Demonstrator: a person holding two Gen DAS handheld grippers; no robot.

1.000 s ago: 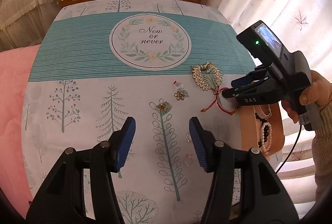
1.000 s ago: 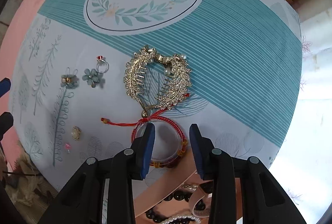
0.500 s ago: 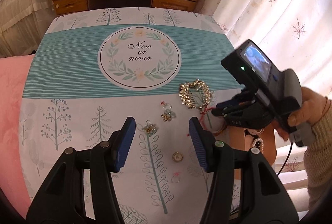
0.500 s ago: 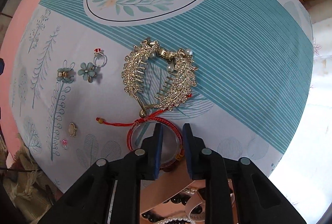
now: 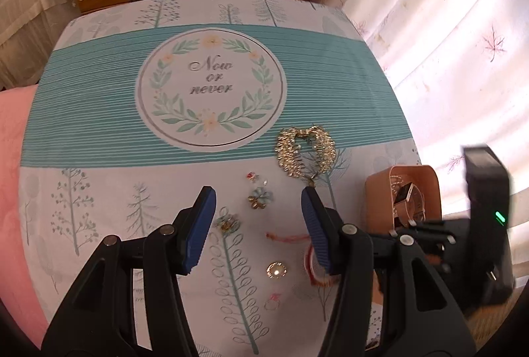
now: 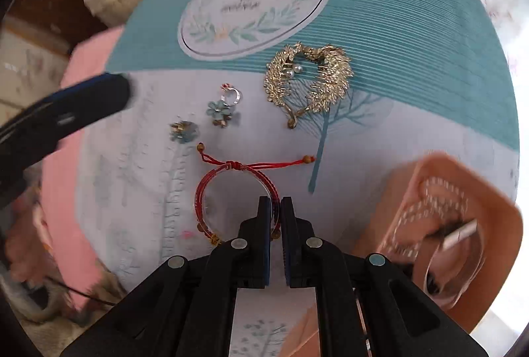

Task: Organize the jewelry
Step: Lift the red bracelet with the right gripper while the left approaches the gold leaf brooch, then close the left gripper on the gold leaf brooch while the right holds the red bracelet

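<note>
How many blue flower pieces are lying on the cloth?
2: one blue flower just below the small ring, the other flower nearer the left gripper. More may be hidden.

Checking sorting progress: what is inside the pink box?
The pink box holds a rose-gold watch and a pale beaded strand. Its lower contents are hidden behind the box wall and blurred.

My gripper pads (image 5: 199, 229) are ribbed blue rubber on matt black plastic arms. The tablecloth (image 5: 99, 112) is smooth printed fabric. The hair comb (image 6: 307, 76) is glittering gold metal with glossy pearls. The bracelet (image 6: 231, 191) is braided red cord. The box (image 5: 380, 205) is matt pink.
</note>
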